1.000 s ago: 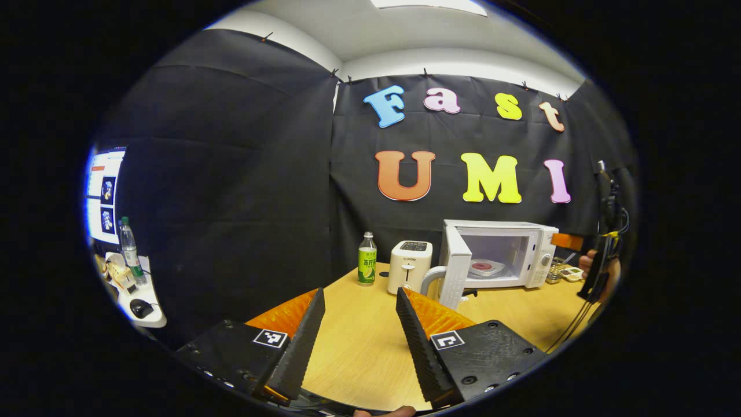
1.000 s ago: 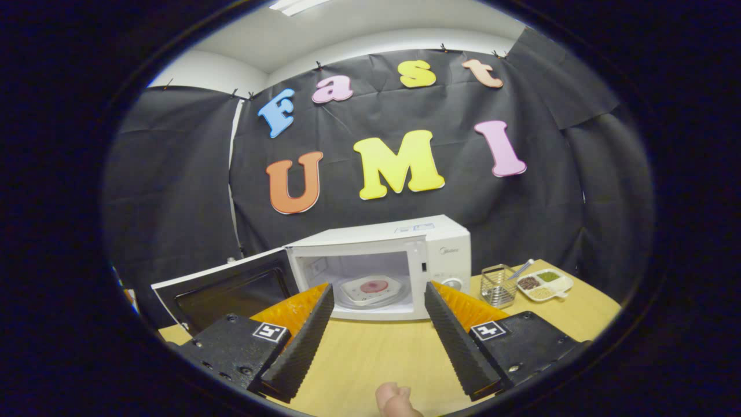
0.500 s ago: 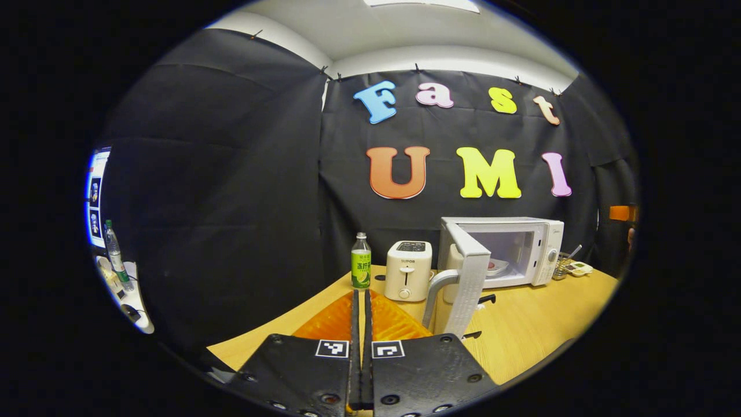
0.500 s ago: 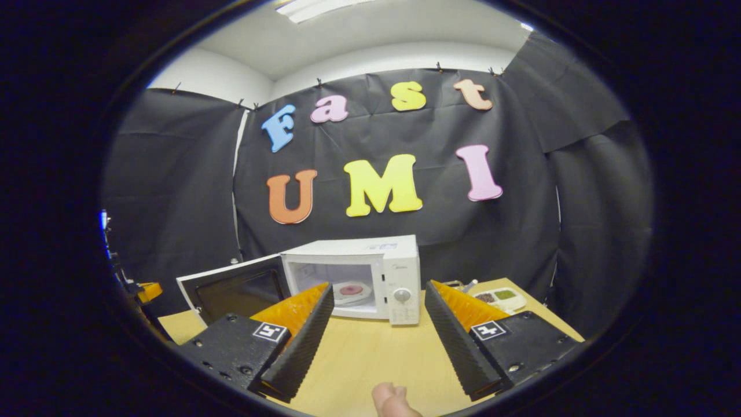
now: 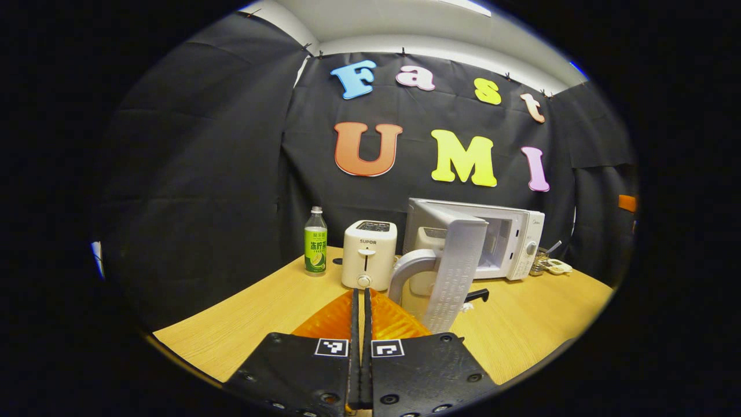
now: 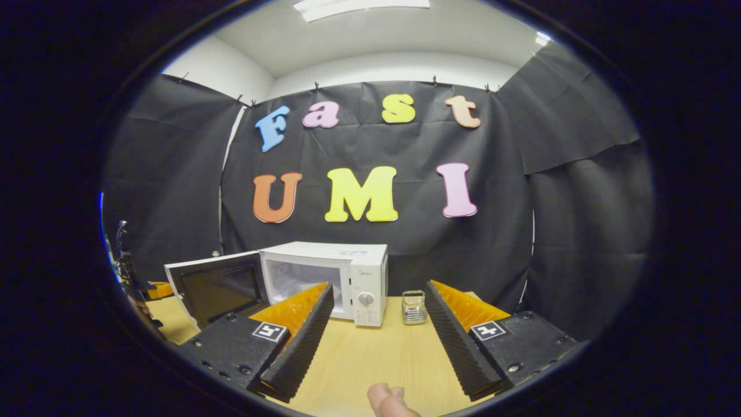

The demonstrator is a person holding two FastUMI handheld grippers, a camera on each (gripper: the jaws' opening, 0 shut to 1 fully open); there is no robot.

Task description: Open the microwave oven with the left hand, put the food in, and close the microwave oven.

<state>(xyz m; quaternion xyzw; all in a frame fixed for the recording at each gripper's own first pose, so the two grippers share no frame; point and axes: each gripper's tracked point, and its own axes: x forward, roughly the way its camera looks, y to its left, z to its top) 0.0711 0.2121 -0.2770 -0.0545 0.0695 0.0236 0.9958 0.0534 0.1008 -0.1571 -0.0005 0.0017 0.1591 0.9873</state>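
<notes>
White boxy microwave oven (image 5: 509, 243) on the wooden table (image 5: 278, 313), door (image 5: 457, 266) swung open just ahead of the left gripper (image 5: 359, 324), fingers pressed together on nothing; right gripper (image 6: 376, 330) facing the microwave, fingers spread apart.

Bench (image 5: 272, 313) of light wood-grain laminate, smooth matt, microwave (image 6: 353, 272) casing in smooth white plastic, door (image 6: 217, 286) with dark glossy window, toaster (image 5: 369, 255) in cream plastic, bottle (image 5: 315, 241) of clear plastic, holder (image 6: 414, 307) of shiny metal wire.
</notes>
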